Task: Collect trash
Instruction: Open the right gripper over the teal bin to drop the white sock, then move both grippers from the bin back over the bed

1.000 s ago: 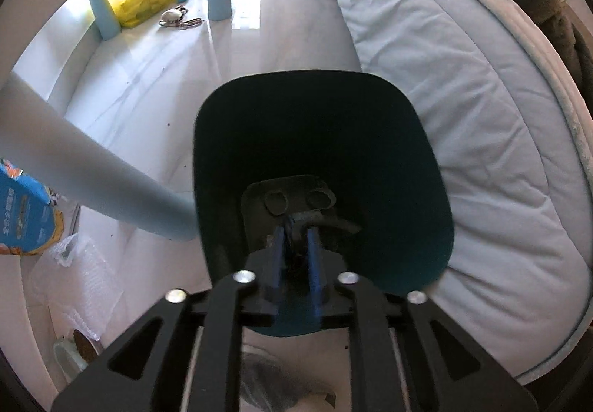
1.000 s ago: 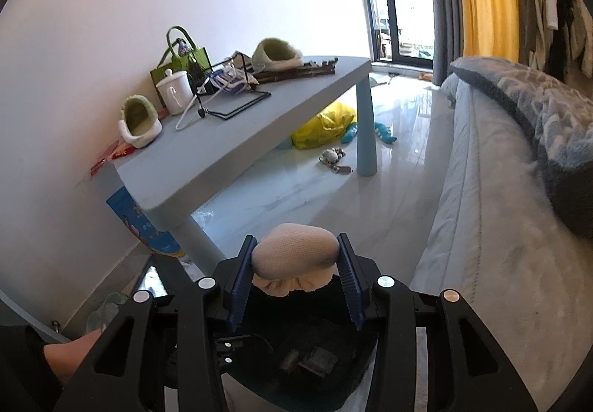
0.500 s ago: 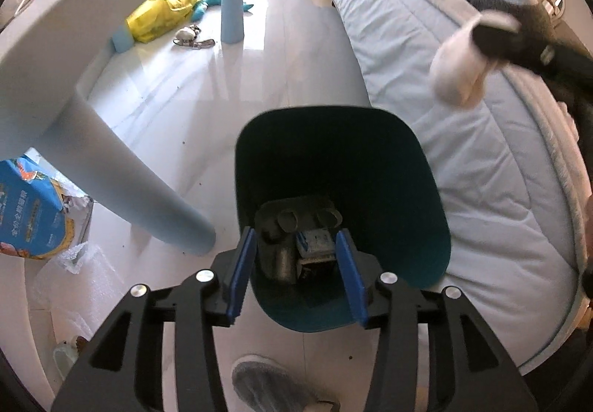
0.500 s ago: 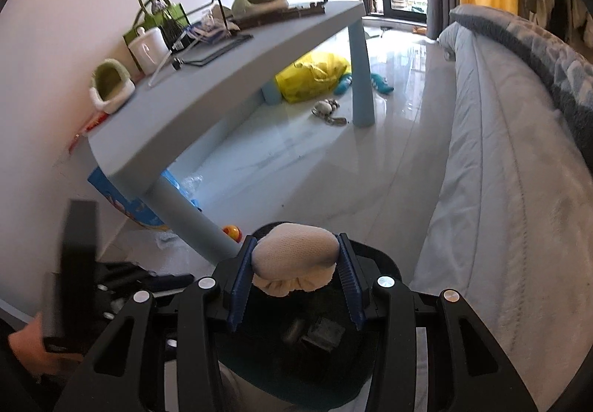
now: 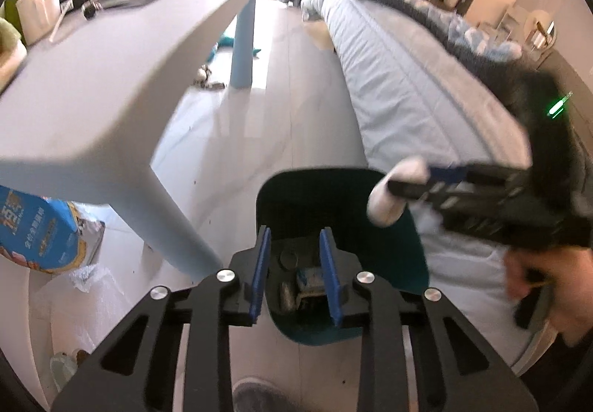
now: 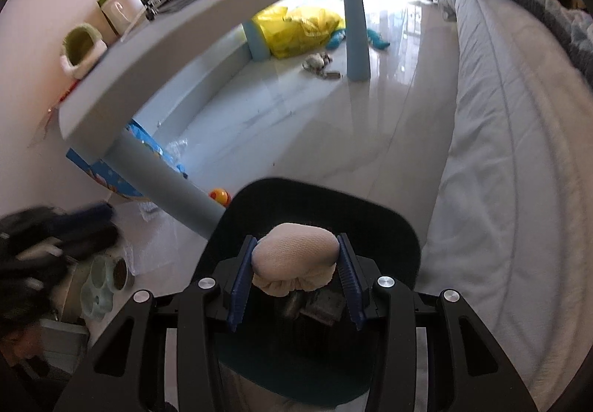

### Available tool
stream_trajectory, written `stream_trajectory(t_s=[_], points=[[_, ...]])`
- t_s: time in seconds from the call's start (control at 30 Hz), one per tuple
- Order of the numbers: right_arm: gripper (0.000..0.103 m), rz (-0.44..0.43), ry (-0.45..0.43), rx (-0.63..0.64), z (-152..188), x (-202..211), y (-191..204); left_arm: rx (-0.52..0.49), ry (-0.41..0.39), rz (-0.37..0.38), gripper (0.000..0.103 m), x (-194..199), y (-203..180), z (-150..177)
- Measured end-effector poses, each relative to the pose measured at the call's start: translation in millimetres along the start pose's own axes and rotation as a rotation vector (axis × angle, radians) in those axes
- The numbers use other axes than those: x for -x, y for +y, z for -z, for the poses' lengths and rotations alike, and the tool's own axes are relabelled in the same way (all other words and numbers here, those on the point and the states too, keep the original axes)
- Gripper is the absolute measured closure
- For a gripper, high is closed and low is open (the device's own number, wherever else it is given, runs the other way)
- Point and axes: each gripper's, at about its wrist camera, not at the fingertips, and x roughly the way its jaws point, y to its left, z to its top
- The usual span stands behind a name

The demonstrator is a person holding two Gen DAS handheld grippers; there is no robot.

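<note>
Right wrist view: a bed [image 6: 519, 152] is seen along the right, and a pale blue table [image 6: 207, 26] is seen at the left over a glossy floor [image 6: 315, 123]. A dark teal bin [image 6: 378, 226] is placed on the floor between table leg and bed, with discarded items lying inside. The right gripper [image 6: 295, 263] is closed on a cream wad of trash [image 6: 294, 254], which is held directly above the bin's mouth. Left wrist view: the left gripper [image 5: 292, 265] is held with its jaws parted and nothing between them, over the bin's near rim [image 5: 318, 338].
</note>
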Motion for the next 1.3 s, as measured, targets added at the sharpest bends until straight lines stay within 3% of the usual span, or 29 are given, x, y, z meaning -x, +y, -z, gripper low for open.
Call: stream_trajectory(t_s=[0.17,0.8,0.83,1.07,1.3], points=[[0.059,0.005,0.062,0.0,6.7,-18.5,2.6,-0.005,-0.08,0.011,0.078,21.5,-4.6,-9.3],[0.051,0.036,0.242,-0.015,38.4,-49.2,8.5,-0.028,-0.24,0.047,0.08,75.7,-27.3,-32.0],[0.046,0.032,0.239,-0.016,38.4,-46.3,9.9,-0.032,-0.247,0.05,0.08,77.8,-29.0,-32.2],[0.041,-0.003,0.143,0.012,27.0,-2.4,21.8,-0.047,-0.297,0.06,0.079,93.1,-44.0,-38.7],[0.038,-0.002,0.062,0.054,18.3,39.9,24.0,-0.055,-0.341,0.059,0.067,105.3,-59.2,-43.1]])
